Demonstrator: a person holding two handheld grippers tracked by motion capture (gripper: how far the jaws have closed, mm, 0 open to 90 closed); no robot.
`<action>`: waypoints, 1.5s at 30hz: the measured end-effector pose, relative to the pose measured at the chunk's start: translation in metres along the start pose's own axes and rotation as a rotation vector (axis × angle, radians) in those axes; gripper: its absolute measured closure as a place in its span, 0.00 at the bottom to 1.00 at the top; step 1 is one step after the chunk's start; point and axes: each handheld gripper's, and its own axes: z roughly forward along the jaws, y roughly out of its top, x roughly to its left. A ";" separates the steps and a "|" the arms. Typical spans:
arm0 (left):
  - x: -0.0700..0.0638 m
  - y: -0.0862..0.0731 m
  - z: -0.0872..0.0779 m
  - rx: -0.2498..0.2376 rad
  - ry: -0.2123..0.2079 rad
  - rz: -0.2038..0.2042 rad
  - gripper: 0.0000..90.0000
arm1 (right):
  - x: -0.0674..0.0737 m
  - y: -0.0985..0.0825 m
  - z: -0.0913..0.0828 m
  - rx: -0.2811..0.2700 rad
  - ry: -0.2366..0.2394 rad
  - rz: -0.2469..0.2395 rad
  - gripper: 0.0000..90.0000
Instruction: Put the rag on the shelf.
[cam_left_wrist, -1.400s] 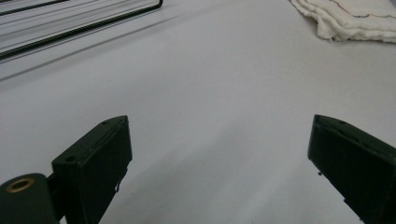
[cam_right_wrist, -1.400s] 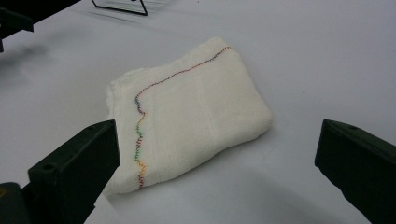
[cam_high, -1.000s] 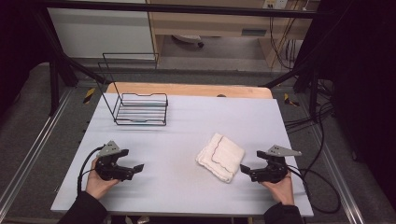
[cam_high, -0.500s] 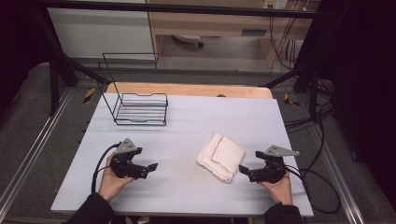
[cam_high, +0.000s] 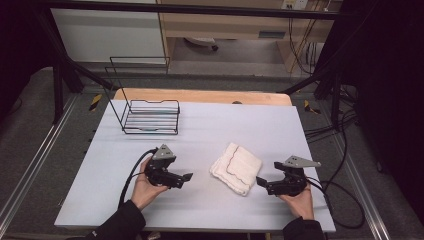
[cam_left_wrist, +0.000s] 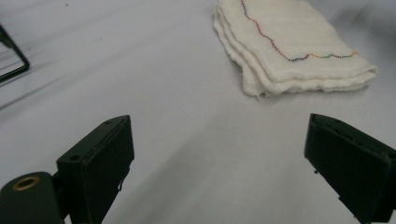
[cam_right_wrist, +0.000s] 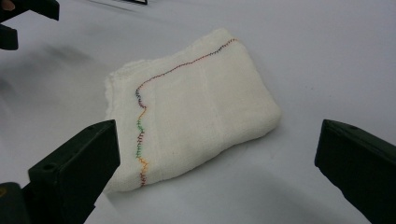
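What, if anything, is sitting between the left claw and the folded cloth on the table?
Nothing visible. Bare white table lies between the open left claw and the folded cloth. The wire rack stands farther back, off that line. The right claw, also open, sits at the cloth's other side.

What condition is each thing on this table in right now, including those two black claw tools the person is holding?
Folded cloth: folded in layers, lying flat on the table, touched by nothing.
Wire rack: upright at the far left of the table, nothing in it.
Left gripper: jaws wide open, empty, pointed toward the cloth.
Right gripper: jaws wide open, empty, close to the cloth's near edge.
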 end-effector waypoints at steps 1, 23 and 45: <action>0.000 0.000 0.000 0.000 0.000 0.000 0.09 | 0.000 0.000 0.000 0.001 0.000 0.000 0.01; -0.026 0.029 0.069 0.080 -0.009 -0.050 0.34 | 0.000 0.000 0.000 0.003 0.002 -0.002 0.01; -0.030 0.033 0.095 0.108 -0.052 -0.100 0.72 | 0.000 0.000 0.000 0.002 0.007 0.001 0.01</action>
